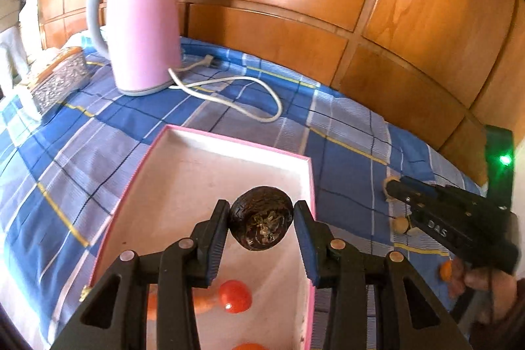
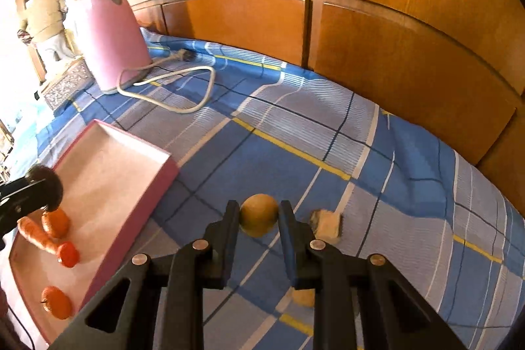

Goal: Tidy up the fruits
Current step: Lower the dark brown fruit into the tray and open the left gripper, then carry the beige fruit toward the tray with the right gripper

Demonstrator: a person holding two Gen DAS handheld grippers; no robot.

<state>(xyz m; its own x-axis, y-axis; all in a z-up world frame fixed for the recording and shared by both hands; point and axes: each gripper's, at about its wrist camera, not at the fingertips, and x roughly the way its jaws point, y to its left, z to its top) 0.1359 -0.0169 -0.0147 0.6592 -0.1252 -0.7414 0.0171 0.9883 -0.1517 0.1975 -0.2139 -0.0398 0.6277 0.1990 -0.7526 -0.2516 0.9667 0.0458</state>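
Note:
My left gripper (image 1: 261, 215) is shut on a dark brown wrinkled round fruit (image 1: 261, 220), held above the white floor of the pink-rimmed box (image 1: 236, 141). Under it in the box lie a red tomato (image 1: 234, 296) and a carrot (image 1: 200, 302). My right gripper (image 2: 259, 214) is shut on a yellowish round fruit (image 2: 259, 218) over the checked cloth, to the right of the box (image 2: 164, 179). The right wrist view shows two oranges (image 2: 55, 222) (image 2: 55, 300), the tomato (image 2: 68, 254) and the carrot (image 2: 34, 235) in the box, with the left gripper (image 2: 42, 187) above them.
A pink kettle (image 1: 141, 28) with its white cord (image 1: 229, 87) stands at the back left, beside a silver patterned box (image 1: 59, 81). Beige pieces (image 2: 326, 222) (image 2: 303, 296) lie on the blue checked cloth (image 2: 328, 127). A wooden panel wall (image 2: 393, 38) runs behind. A person (image 2: 46, 18) stands far left.

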